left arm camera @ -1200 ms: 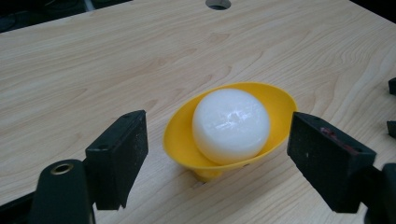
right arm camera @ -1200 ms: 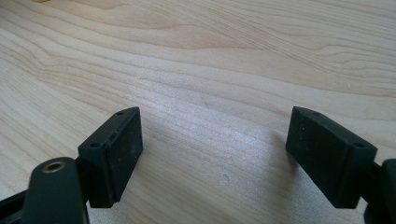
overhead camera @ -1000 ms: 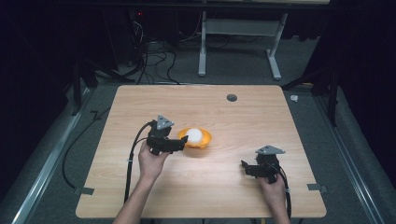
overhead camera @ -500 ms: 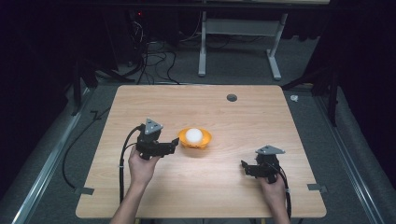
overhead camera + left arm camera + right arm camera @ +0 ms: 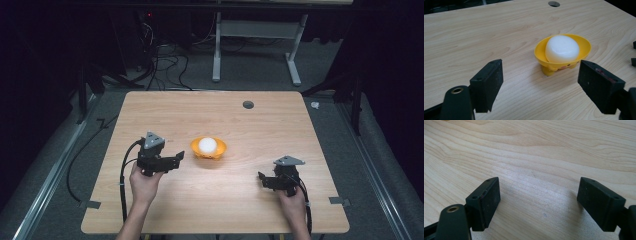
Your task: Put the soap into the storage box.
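Yellow bowl [image 5: 208,149]: we see a white ball [image 5: 207,145] inside it, mid-table [image 5: 165,115].
Left gripper [image 5: 176,157]: jaws apart, just beside our bowl.
Right gripper [image 5: 262,178]: jaws apart, empty.

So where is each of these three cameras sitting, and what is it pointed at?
High view: above the person's side, looking down on the table; both forearms and tongs show.
Left gripper view: on the left tongs, facing the yellow bowl holding a white puck; the high view shares these.
Right gripper view: on the right tongs, facing bare wood.
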Demonstrator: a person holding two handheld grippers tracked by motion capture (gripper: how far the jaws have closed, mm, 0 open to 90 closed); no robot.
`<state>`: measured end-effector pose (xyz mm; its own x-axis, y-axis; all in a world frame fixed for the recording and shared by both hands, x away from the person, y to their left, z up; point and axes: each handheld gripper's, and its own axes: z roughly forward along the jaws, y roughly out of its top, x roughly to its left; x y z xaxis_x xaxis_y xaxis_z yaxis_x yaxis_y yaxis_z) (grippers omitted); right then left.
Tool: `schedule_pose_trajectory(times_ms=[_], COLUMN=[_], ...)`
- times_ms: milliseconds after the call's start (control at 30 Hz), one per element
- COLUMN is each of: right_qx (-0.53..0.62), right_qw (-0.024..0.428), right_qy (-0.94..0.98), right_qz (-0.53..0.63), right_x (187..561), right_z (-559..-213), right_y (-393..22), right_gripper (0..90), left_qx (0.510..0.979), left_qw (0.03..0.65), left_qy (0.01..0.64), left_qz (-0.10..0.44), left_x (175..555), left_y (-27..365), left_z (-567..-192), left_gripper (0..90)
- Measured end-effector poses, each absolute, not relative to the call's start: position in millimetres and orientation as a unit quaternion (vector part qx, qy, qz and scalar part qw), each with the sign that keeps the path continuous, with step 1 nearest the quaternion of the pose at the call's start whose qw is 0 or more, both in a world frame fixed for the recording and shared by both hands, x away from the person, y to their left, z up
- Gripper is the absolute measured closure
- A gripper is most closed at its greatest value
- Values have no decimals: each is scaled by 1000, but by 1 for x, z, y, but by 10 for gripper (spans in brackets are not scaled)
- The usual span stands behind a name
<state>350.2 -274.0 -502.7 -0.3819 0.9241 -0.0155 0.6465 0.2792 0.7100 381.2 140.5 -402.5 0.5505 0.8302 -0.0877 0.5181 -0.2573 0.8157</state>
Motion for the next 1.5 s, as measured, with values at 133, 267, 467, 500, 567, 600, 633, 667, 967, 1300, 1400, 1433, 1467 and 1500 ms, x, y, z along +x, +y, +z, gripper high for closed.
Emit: schedule_pose_trajectory(times_ms=[133, 267, 467, 500, 567, 600, 633, 667, 967, 1300, 1400, 1433, 1467, 1500], right_qx=[511, 511, 511, 511, 511, 511, 511, 511, 511, 512, 512, 512, 512, 512], right_qw=[220, 220, 220, 220, 220, 220, 220, 220, 220, 220, 220, 220, 220, 220], right_qy=[769, 769, 769, 769, 769, 769, 769, 769, 769, 768, 768, 768, 768, 768], right_qz=[316, 316, 316, 315, 315, 315, 315, 315, 315, 315, 315, 315, 315, 315], right_x=[350, 350, 350, 350, 350, 350, 350, 350, 350, 350, 350, 350, 350, 350], right_z=[-503, -503, -503, -503, -503, -503, -503, -503, -503, -503, -503, -503, -503, -503], right_y=[-274, -274, -274, -274, -274, -274, -274, -274, -274, -274, -274, -274, -274, -274], right_gripper=[196, 196, 196, 196, 196, 196, 196, 196, 196, 196, 195, 196, 196, 196], left_qx=[769, 770, 767, 766, 764, 763, 761, 761, 758, 757, 756, 754, 752, 754], left_qw=[428, 426, 425, 426, 426, 427, 428, 428, 425, 421, 420, 420, 423, 420], left_qy=[440, 440, 446, 447, 449, 451, 453, 454, 463, 471, 474, 476, 478, 478], left_qz=[180, 180, 180, 179, 181, 180, 179, 178, 173, 169, 167, 167, 166, 165], left_x=[378, 373, 368, 367, 365, 364, 363, 363, 358, 353, 352, 351, 351, 350], left_y=[144, 148, 154, 156, 158, 160, 161, 163, 169, 174, 176, 177, 177, 178], left_z=[-403, -405, -408, -408, -408, -409, -409, -410, -418, -427, -429, -431, -432, -432], left_gripper=[210, 210, 211, 210, 210, 210, 210, 210, 209, 206, 205, 205, 205, 205])
